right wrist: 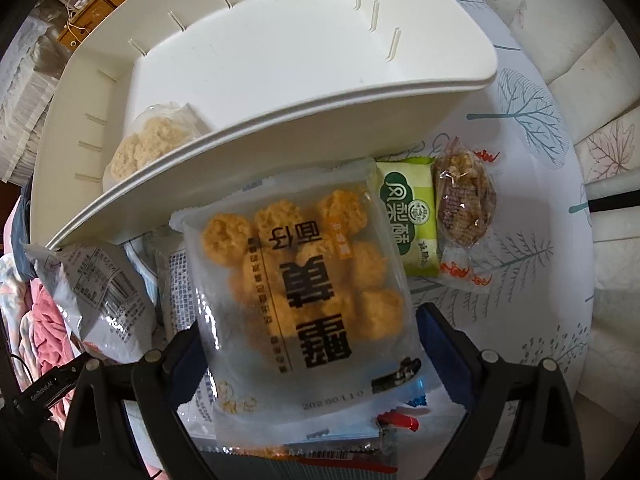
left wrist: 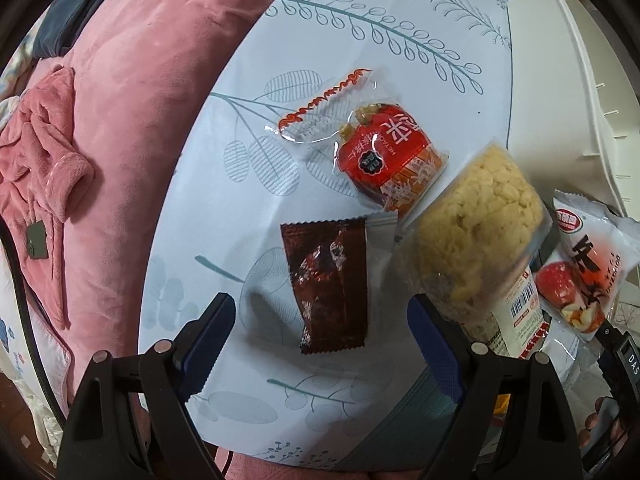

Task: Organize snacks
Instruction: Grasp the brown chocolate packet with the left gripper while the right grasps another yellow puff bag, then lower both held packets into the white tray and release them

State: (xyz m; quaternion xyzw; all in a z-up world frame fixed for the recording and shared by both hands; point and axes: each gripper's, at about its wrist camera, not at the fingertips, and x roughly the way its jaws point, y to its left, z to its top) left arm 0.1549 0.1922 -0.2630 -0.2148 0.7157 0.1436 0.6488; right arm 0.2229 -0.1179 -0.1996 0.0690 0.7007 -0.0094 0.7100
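In the left wrist view my left gripper [left wrist: 320, 334] is open above a brown snack packet [left wrist: 326, 284] on the leaf-print tablecloth. A red-labelled clear packet [left wrist: 384, 156] lies beyond it. A pale crumbly cake [left wrist: 476, 232] in clear wrap and a white red-print packet [left wrist: 588, 264] sit at the right. In the right wrist view my right gripper [right wrist: 312, 344] is open around a clear packet of golden puffs [right wrist: 304, 280], which lies on other packets. The white bin [right wrist: 280, 80] stands behind, with a pale cake [right wrist: 152, 140] inside.
A green packet [right wrist: 408, 216] and a brown nut bar [right wrist: 464, 208] lie right of the puffs. A white packet with a barcode [right wrist: 96, 292] lies left. A pink cushion [left wrist: 140, 100] borders the table [left wrist: 400, 40] on the left. The bin's side [left wrist: 560, 100] rises at right.
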